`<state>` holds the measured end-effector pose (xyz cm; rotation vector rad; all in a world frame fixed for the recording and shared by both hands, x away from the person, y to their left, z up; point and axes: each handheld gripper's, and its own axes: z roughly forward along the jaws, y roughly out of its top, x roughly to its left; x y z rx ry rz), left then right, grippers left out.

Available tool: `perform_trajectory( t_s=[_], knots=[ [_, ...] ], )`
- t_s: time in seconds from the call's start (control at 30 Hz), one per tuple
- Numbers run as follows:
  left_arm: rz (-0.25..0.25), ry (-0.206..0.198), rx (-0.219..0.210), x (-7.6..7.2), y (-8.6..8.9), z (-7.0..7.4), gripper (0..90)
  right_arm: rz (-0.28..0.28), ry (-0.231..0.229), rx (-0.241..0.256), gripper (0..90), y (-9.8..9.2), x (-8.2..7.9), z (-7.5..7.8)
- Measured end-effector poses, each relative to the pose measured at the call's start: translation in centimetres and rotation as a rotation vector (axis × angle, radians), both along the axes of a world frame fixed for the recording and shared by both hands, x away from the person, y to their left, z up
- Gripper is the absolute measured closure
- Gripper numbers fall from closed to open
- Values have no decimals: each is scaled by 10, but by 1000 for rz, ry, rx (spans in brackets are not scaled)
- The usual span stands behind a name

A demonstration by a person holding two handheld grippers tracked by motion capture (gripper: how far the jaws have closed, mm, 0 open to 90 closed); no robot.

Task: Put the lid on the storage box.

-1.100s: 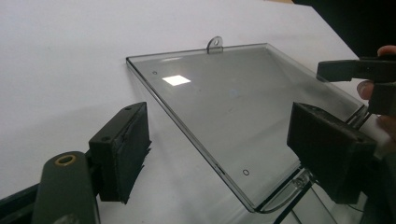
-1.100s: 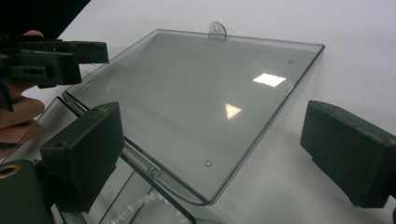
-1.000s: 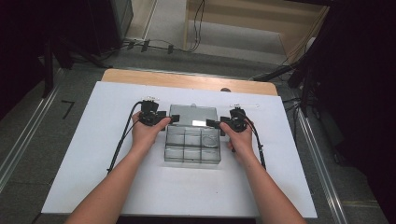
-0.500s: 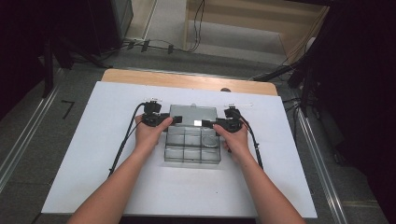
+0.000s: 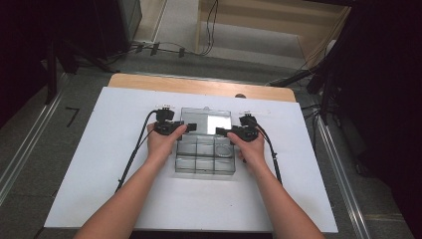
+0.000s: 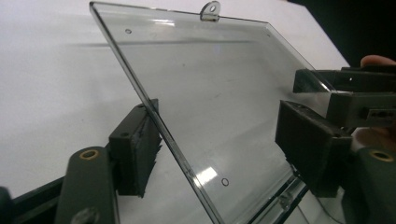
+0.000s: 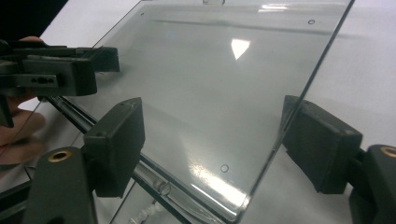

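A clear plastic compartment box (image 5: 205,158) sits mid-table with its clear lid (image 5: 206,121) open and tilted up behind it. My left gripper (image 5: 191,127) stands open at the lid's left edge. In the left gripper view the lid (image 6: 210,88) slants between the two jaws of that gripper (image 6: 222,147), which are spread well apart. My right gripper (image 5: 221,131) stands open at the lid's right edge. In the right gripper view its jaws (image 7: 219,147) straddle the lid (image 7: 224,79) without pressing on it. The box's hinge (image 7: 154,184) runs below.
The white tabletop (image 5: 99,164) has free room on both sides of the box and in front of it. A wooden strip (image 5: 199,85) borders its far edge. Black cables (image 5: 134,149) trail from the grippers. Something small and pale lies in one compartment (image 5: 225,151).
Both grippers have moved inward from beside the box, so their jaws now straddle the lid's left and right edges. The box has stayed in place.
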<state>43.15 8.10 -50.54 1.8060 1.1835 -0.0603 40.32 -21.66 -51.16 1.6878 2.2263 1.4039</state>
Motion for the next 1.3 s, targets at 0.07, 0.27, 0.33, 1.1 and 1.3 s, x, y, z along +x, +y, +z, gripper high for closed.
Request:
perform_trajectory(
  t_s=[0.07,0.27,0.33,1.1,1.3],
  knots=[
    [-2,-5,-16,0,1,2,358,-4,-17,0,254,-1,-1,2],
    [8,-41,-43,-2,3,10,405,-3,-63,20,355,-6,-4,7],
    [5,-54,-44,-3,4,13,428,1,-76,30,398,-8,-5,8],
    [-47,-184,-58,-14,14,29,637,28,-232,57,679,-22,-24,17],
    [-60,-191,-54,-14,13,31,618,39,-275,19,684,-21,-28,19]
  ],
)
